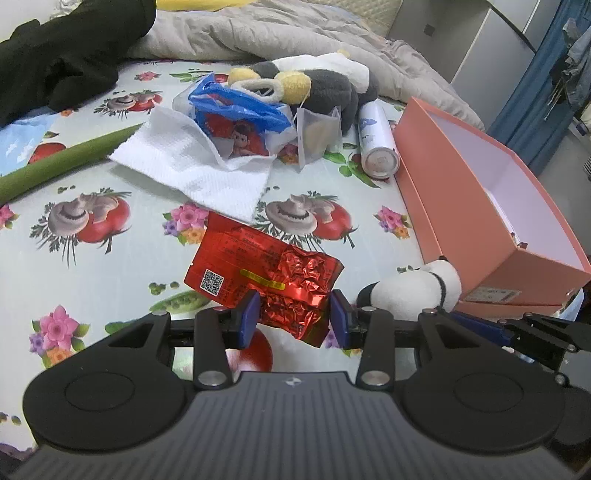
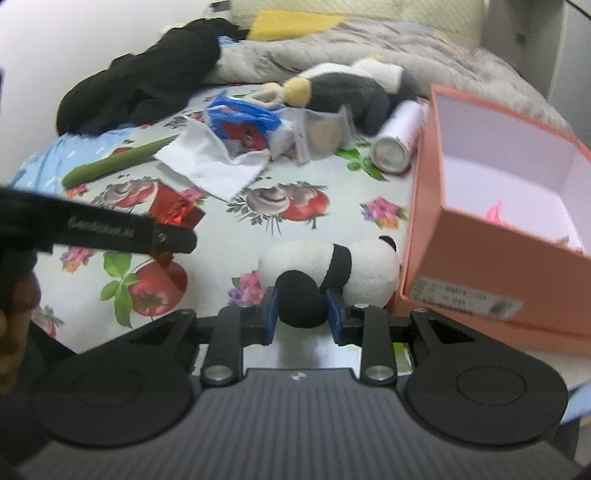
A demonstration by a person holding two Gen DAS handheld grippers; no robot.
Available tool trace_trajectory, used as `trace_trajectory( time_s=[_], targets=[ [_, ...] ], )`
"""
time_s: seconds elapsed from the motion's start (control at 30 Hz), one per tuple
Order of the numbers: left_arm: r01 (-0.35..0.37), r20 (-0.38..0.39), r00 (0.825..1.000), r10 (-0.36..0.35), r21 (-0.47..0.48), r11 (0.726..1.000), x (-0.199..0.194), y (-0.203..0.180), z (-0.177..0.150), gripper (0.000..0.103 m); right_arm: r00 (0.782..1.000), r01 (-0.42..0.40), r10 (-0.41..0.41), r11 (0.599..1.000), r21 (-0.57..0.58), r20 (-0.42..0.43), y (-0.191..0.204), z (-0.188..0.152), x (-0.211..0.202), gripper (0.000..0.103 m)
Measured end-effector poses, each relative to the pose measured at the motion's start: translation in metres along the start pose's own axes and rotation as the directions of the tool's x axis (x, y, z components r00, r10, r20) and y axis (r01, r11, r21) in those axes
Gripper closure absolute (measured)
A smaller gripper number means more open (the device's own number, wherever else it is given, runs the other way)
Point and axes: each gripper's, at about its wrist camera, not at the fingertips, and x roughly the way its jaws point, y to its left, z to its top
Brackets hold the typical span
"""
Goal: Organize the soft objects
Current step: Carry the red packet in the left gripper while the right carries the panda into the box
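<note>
In the left wrist view my left gripper point(image 1: 293, 318) is shut on a crumpled red foil packet point(image 1: 258, 273), its blue pads pressing the packet's near end. A small panda plush point(image 1: 417, 291) lies just to its right. In the right wrist view my right gripper point(image 2: 301, 314) is shut on the panda plush point(image 2: 362, 273), gripping its black limb between the pads. The plush rests by the near corner of an open orange box point(image 2: 424, 206). At the left of that view are my left gripper's arm point(image 2: 110, 229) and the red packet point(image 2: 173, 212).
On the flower-print bedsheet point(image 1: 110, 295) lie a grey, white and yellow plush point(image 1: 328, 86), a blue plastic bag point(image 1: 236, 107), a white paper towel point(image 1: 192, 162), a green stalk point(image 1: 62, 158) and a white spray can point(image 1: 376, 144). A black garment point(image 1: 62, 55) and a grey quilt point(image 1: 295, 33) lie behind.
</note>
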Motion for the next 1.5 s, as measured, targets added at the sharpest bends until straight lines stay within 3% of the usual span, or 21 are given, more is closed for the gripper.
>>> trace_trajectory(
  time_s=[0.23, 0.3, 0.5, 0.7, 0.87, 0.97, 1.1, 1.2, 1.5],
  targets=[
    [0.014, 0.003, 1.000, -0.014, -0.002, 1.000, -0.005, 0.004, -0.003, 0.056, 1.000, -0.023, 0.023, 0.989, 0.145, 0.002, -0.004, 0.007, 0.002, 0.040],
    [0.011, 0.009, 1.000, -0.011, -0.011, 1.000, -0.007, 0.009, -0.002, 0.056, 0.999, -0.031, 0.035, 0.970, 0.242, -0.012, -0.010, 0.010, 0.007, 0.031],
    [0.002, 0.021, 1.000, -0.002, -0.026, 1.000, -0.014, 0.017, 0.002, 0.056, 0.998, 0.058, -0.061, 0.917, 0.395, -0.003, -0.016, 0.013, 0.006, 0.032],
    [0.009, 0.016, 1.000, -0.009, -0.021, 1.000, -0.015, 0.016, -0.001, 0.056, 0.991, 0.127, -0.131, 0.887, 0.444, -0.020, -0.023, 0.005, 0.003, 0.032],
    [0.013, 0.008, 1.000, -0.013, -0.015, 1.000, -0.013, 0.013, -0.004, 0.056, 0.996, 0.085, -0.053, 0.849, 0.521, -0.076, -0.032, -0.004, 0.023, 0.032],
    [0.015, 0.007, 1.000, -0.015, -0.011, 1.000, -0.014, 0.010, -0.004, 0.056, 0.996, 0.074, -0.040, 0.849, 0.523, -0.076, -0.033, -0.004, 0.030, 0.036],
    [0.019, 0.009, 1.000, -0.019, -0.004, 1.000, -0.017, 0.006, -0.002, 0.056, 0.996, 0.069, -0.024, 0.839, 0.540, -0.089, -0.039, -0.002, 0.039, 0.056],
    [0.018, 0.012, 1.000, -0.018, 0.005, 1.000, -0.020, 0.001, 0.000, 0.056, 0.996, 0.056, -0.011, 0.841, 0.538, -0.086, -0.043, 0.000, 0.037, 0.058],
    [0.017, 0.036, 0.999, -0.018, 0.031, 0.999, -0.036, -0.013, 0.015, 0.056, 1.000, 0.013, -0.008, 0.900, 0.436, -0.014, -0.036, 0.019, 0.006, 0.058]
  ],
)
